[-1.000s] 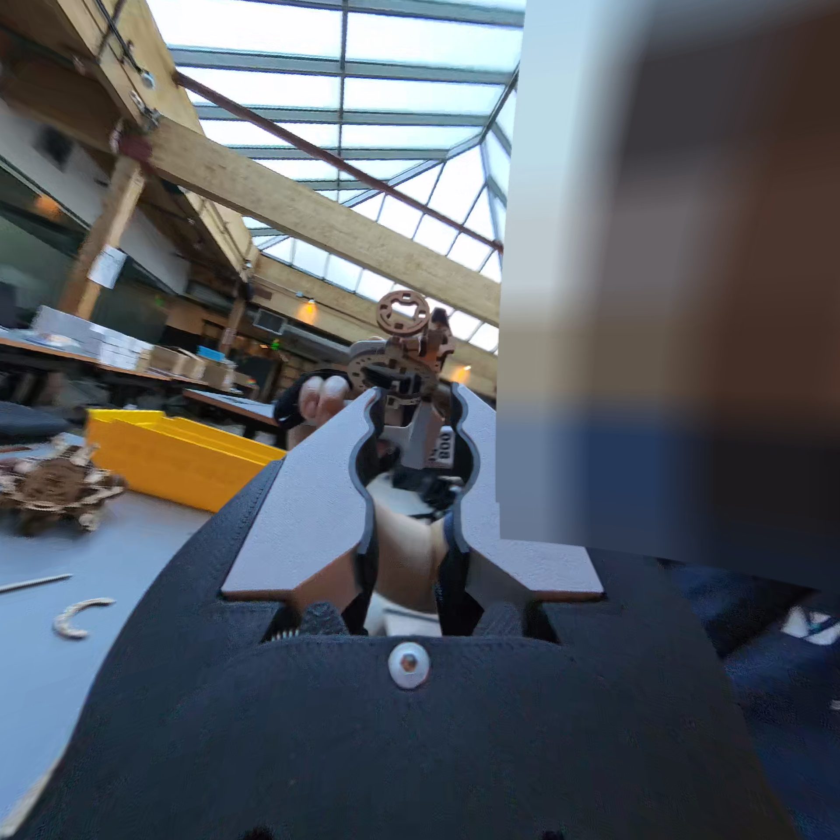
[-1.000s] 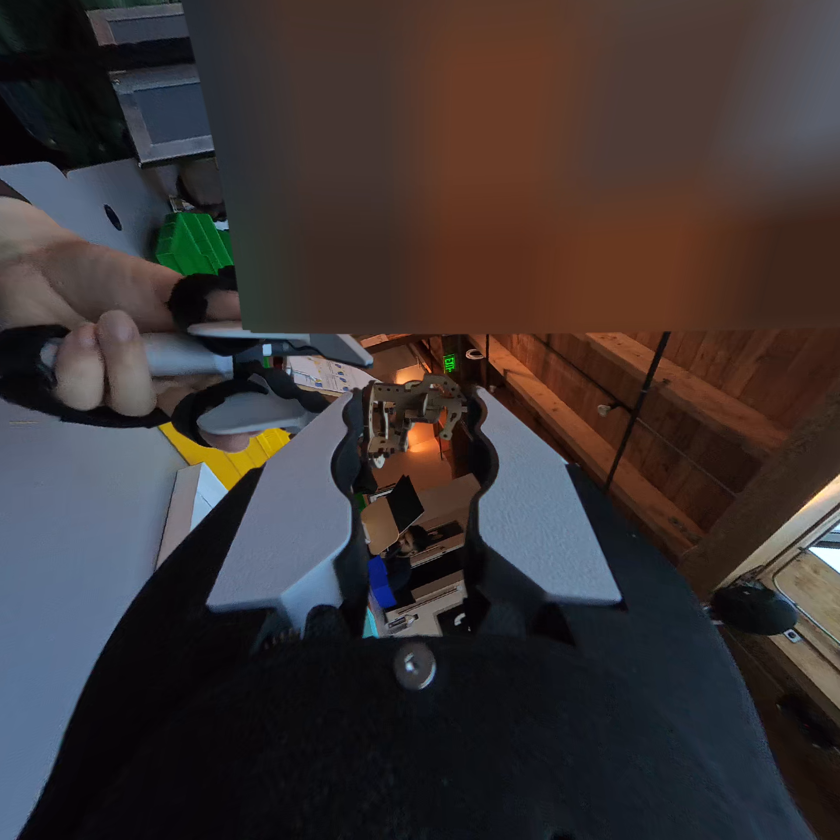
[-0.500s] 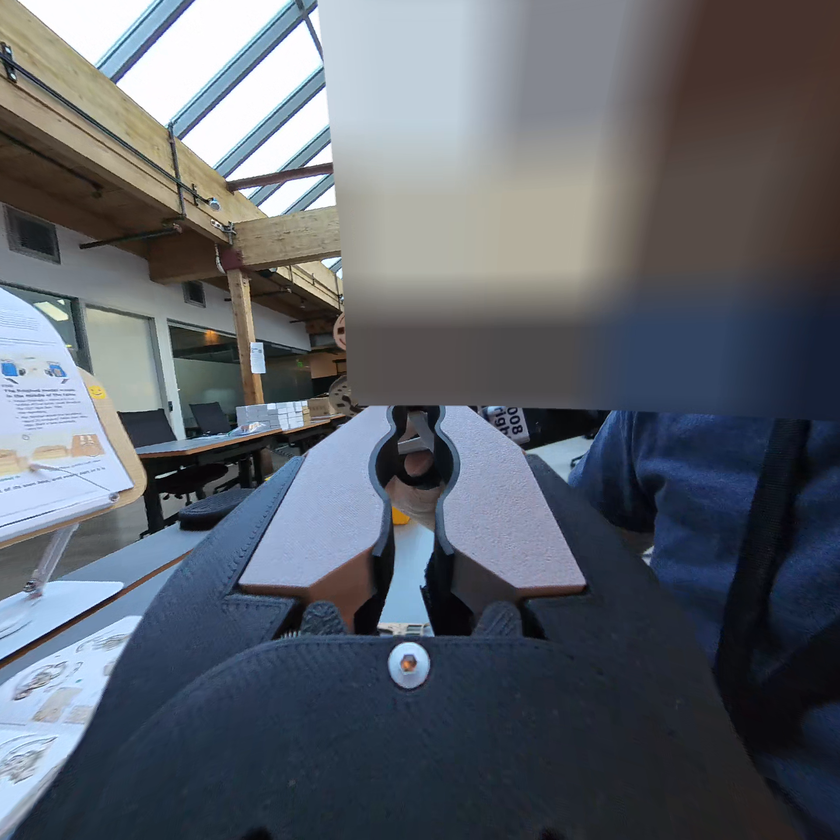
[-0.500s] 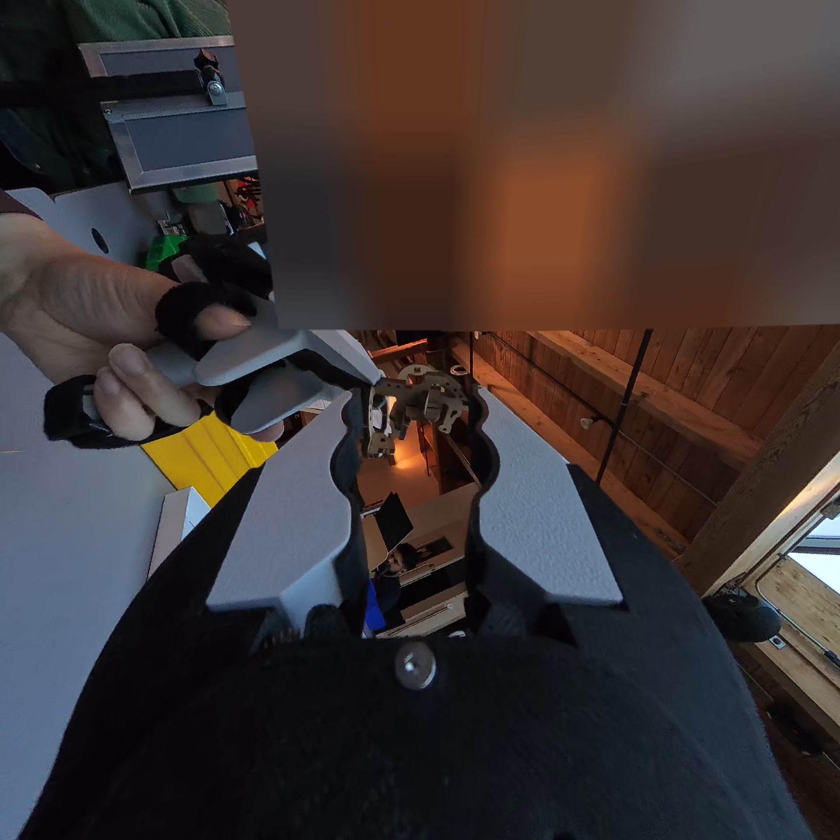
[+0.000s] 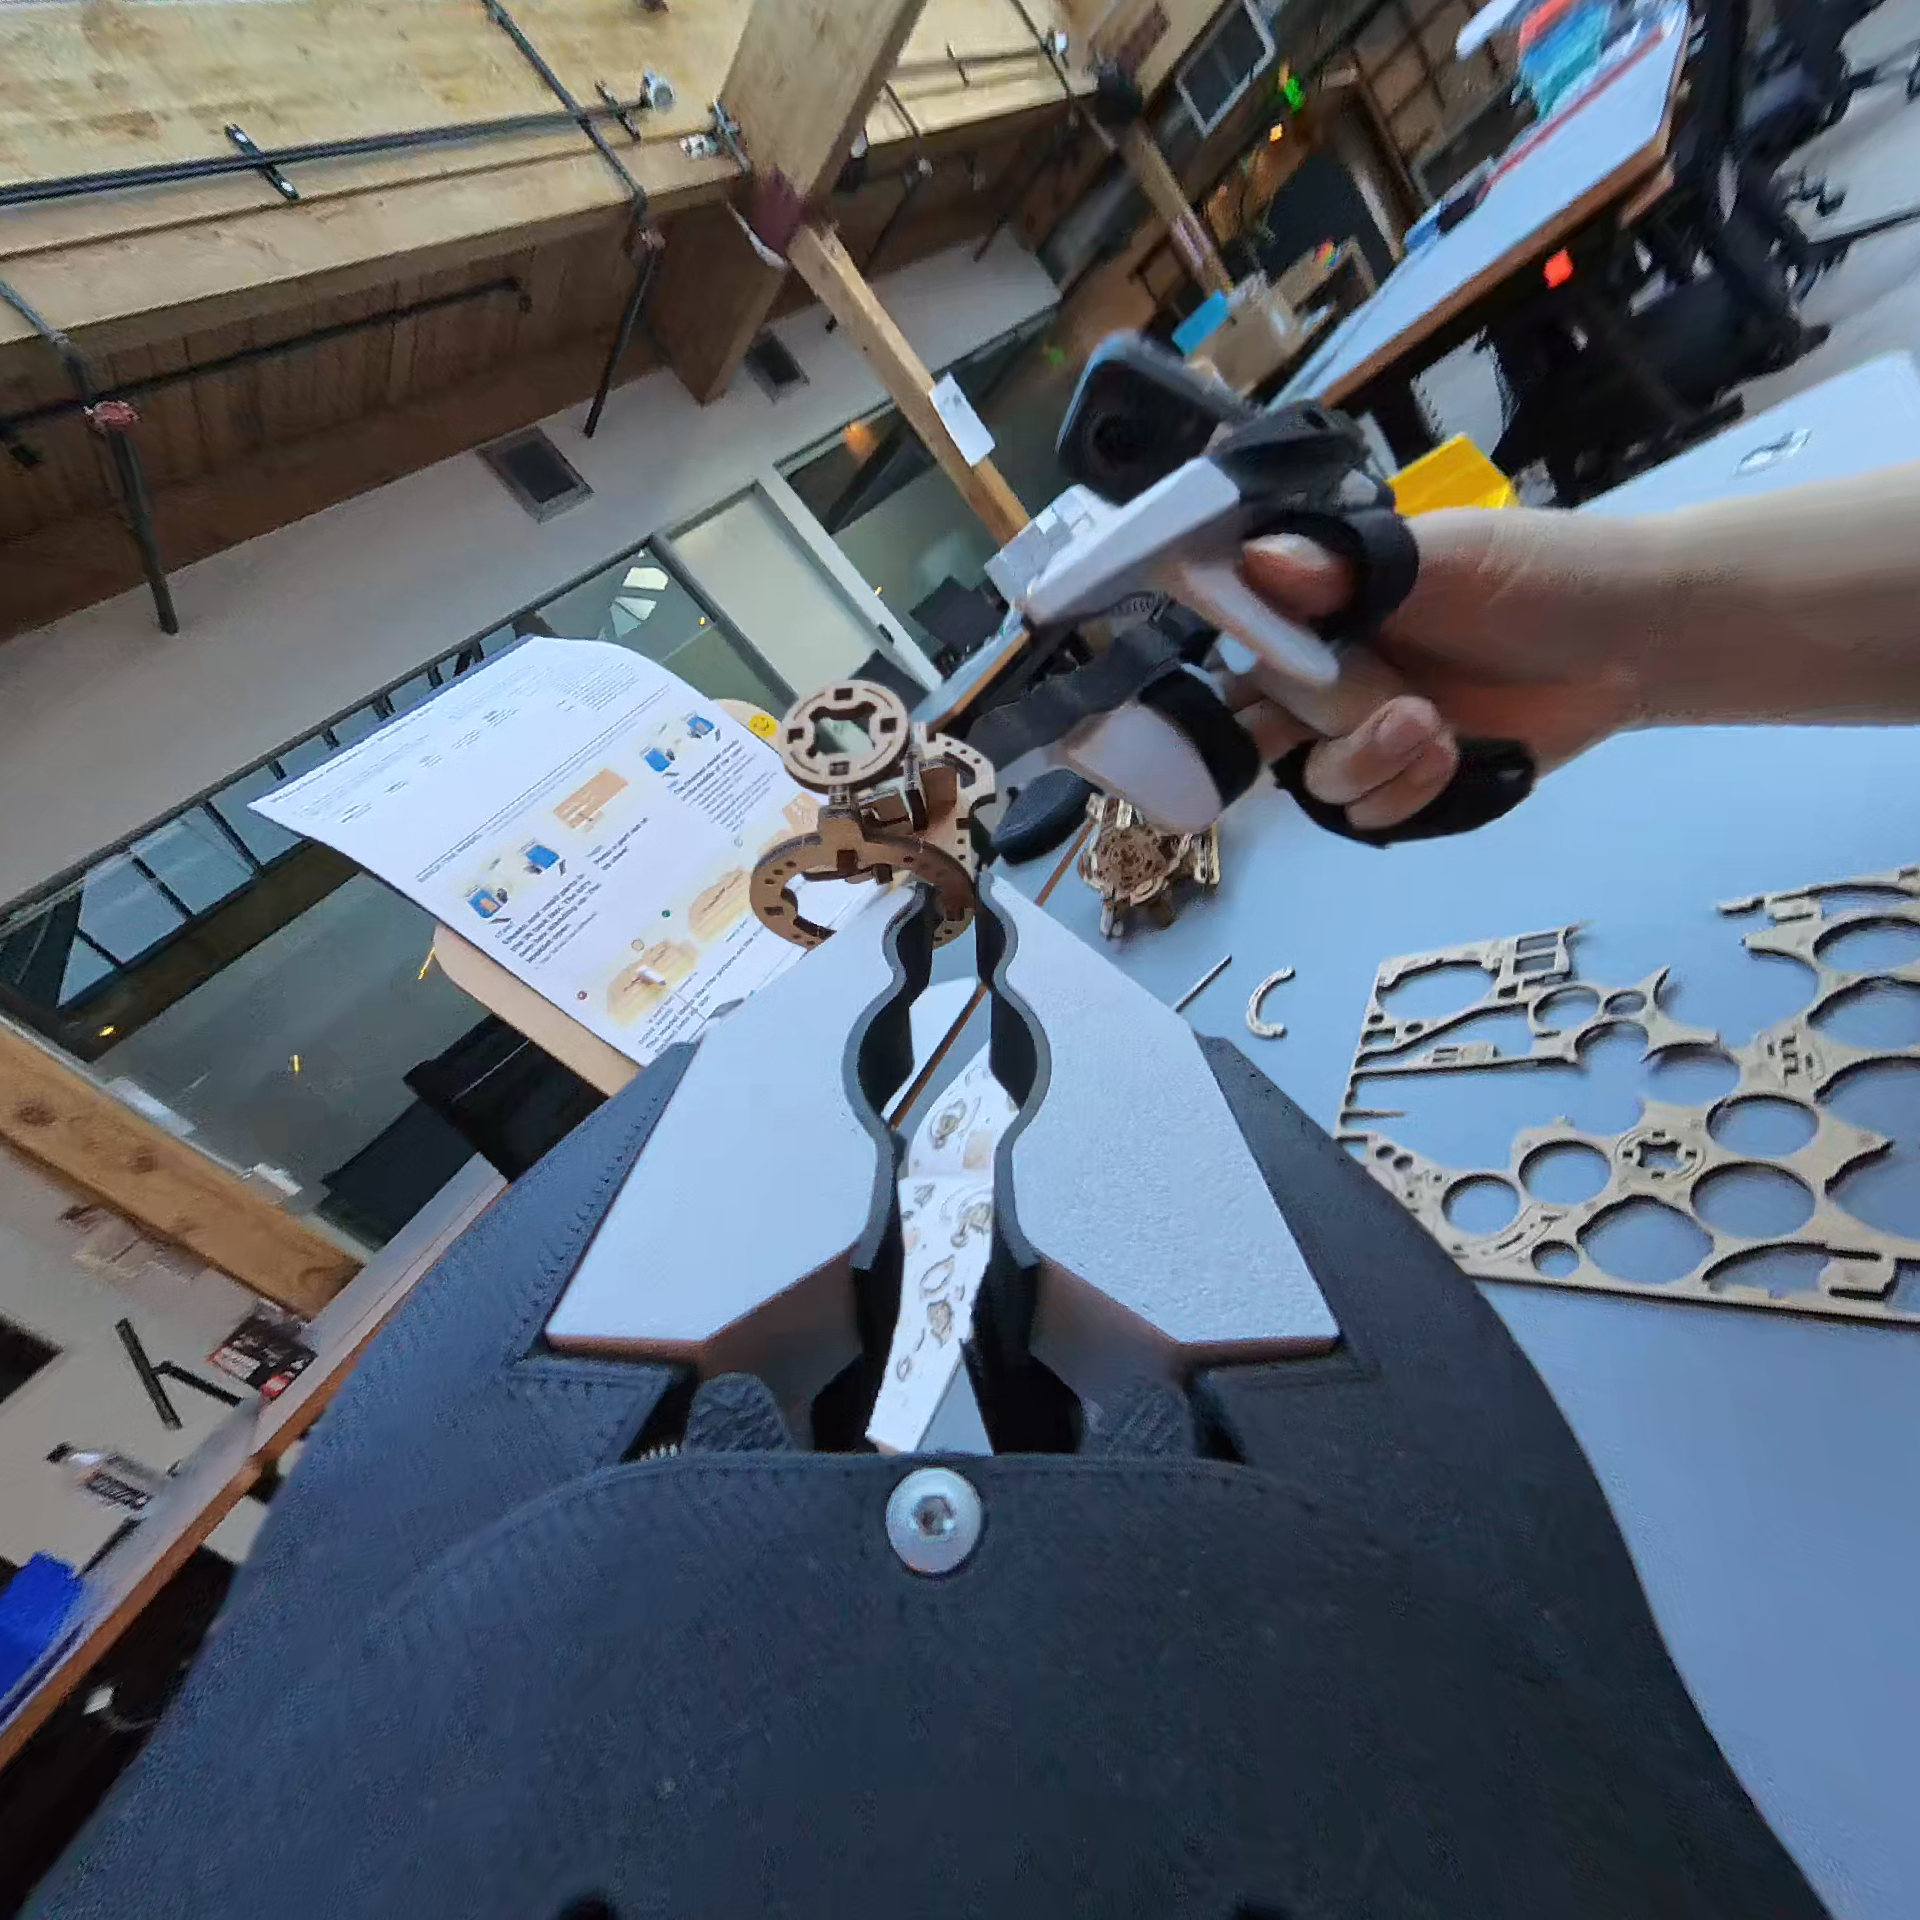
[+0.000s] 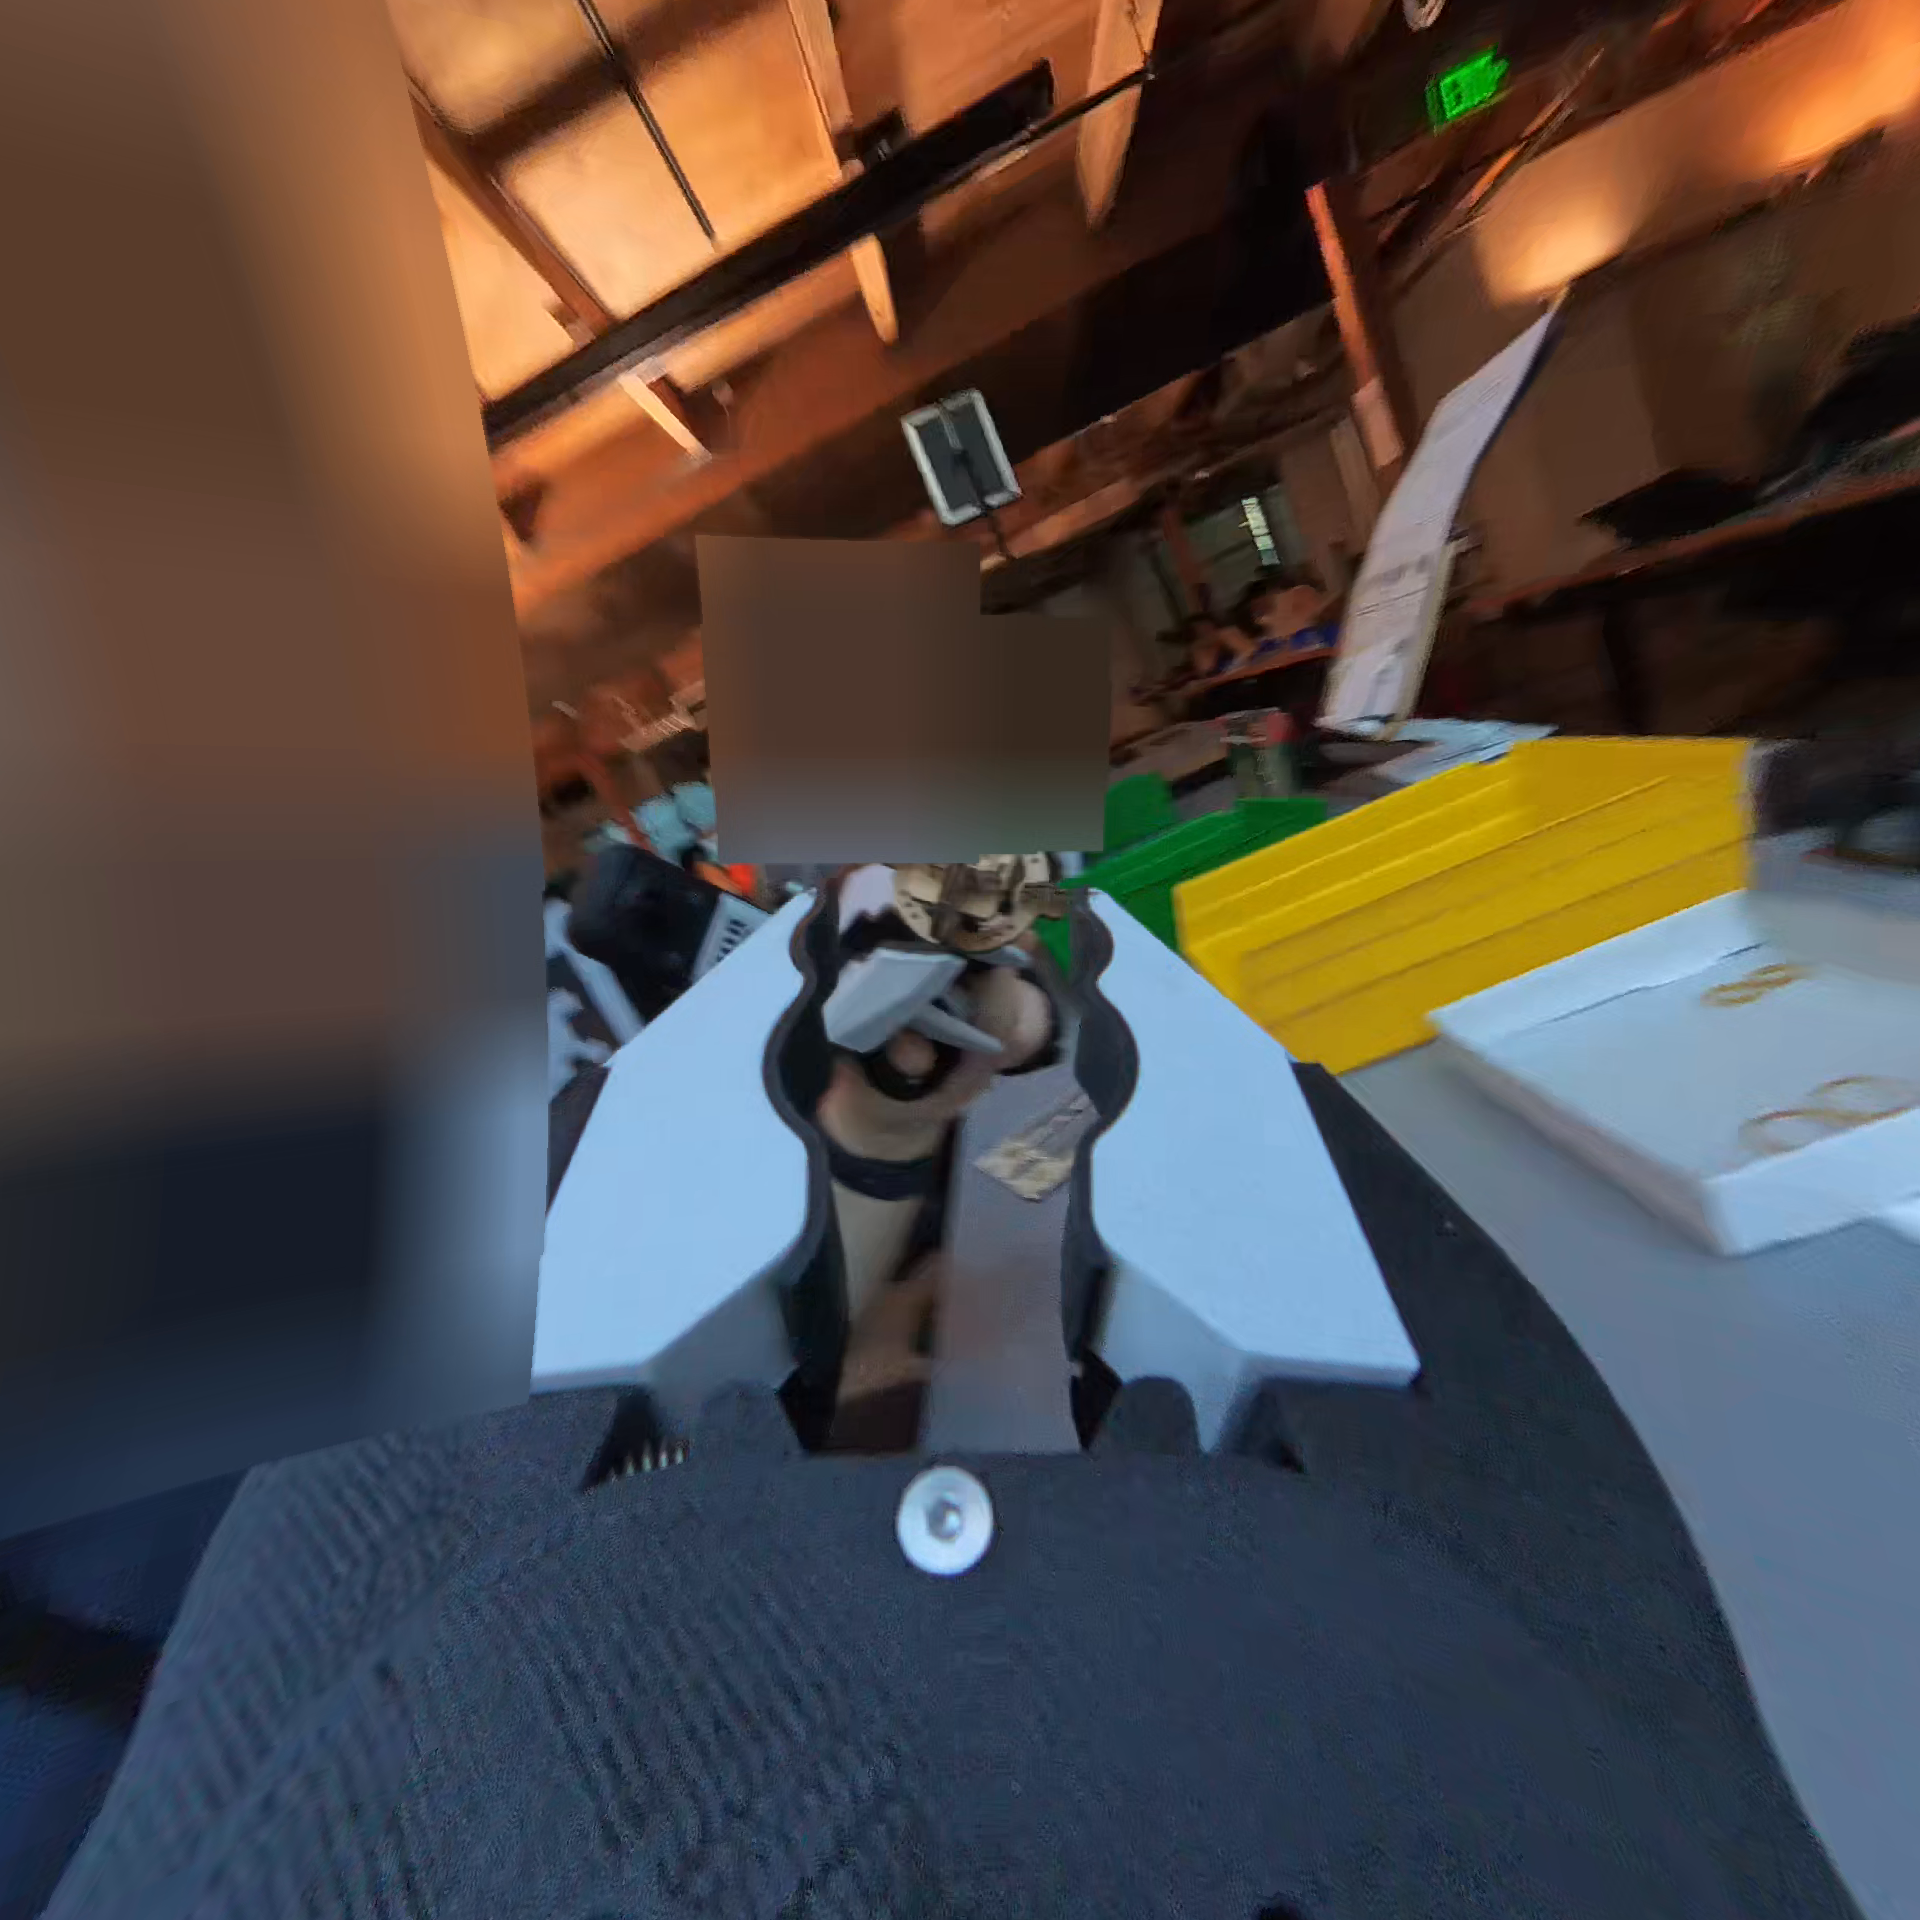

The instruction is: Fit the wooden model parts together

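The left gripper (image 5: 948,902) has light grey fingers on a black textured body, and the wooden model (image 5: 871,821) at its tips is tan with dark brown cut edges. On the pale grey table (image 5: 1714,1475) lies a tan wooden sheet (image 5: 1652,1122) patterned with round cut-out holes, while the instruction sheet (image 5: 561,821) is white with small blue and orange pictures. Seen from the right gripper (image 6: 948,914), likewise light grey on black, the bin (image 6: 1455,894) is bright yellow, the tray (image 6: 1683,1081) white, and a green part (image 6: 1174,842) sits beside the bin.

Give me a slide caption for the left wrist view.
Left gripper pinches wooden model assembly above grey table.
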`<state>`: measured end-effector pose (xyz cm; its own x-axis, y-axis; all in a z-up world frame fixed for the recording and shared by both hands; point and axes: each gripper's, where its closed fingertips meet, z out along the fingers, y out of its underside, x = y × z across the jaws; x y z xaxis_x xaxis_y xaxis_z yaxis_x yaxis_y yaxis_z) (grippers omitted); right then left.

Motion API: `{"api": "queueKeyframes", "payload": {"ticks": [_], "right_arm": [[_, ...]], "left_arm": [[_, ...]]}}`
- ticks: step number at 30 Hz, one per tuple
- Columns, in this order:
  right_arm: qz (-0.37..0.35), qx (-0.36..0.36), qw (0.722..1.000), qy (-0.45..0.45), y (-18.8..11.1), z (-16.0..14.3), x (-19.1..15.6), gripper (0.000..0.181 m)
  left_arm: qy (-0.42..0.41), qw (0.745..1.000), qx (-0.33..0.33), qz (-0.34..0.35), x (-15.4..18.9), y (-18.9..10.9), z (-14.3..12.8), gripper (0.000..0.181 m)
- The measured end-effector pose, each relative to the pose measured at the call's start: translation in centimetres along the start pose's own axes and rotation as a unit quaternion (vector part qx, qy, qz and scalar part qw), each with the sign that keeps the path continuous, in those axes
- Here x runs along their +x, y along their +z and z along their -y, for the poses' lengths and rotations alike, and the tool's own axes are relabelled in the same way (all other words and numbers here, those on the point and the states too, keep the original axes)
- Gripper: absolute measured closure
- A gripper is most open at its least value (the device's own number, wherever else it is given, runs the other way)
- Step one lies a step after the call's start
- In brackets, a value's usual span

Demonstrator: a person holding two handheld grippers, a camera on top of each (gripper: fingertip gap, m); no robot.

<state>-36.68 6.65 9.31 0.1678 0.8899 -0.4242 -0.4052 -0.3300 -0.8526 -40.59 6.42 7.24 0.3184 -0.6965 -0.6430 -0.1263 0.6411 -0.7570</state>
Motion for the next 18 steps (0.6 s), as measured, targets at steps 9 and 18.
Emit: {"api": "queueKeyframes", "payload": {"ticks": [9,18], "right_arm": [[-0.007,0.006,0.992,0.123,1.5,-3.8,1.9,0.161],[0.005,0.024,0.991,0.129,1.3,-3.4,2.1,0.181]], "left_arm": [[0.035,0.998,-0.047,-0.013,0.9,1.4,-1.6,0.175],[0.025,0.998,-0.046,-0.024,1.5,2.3,-1.7,0.175]]}}
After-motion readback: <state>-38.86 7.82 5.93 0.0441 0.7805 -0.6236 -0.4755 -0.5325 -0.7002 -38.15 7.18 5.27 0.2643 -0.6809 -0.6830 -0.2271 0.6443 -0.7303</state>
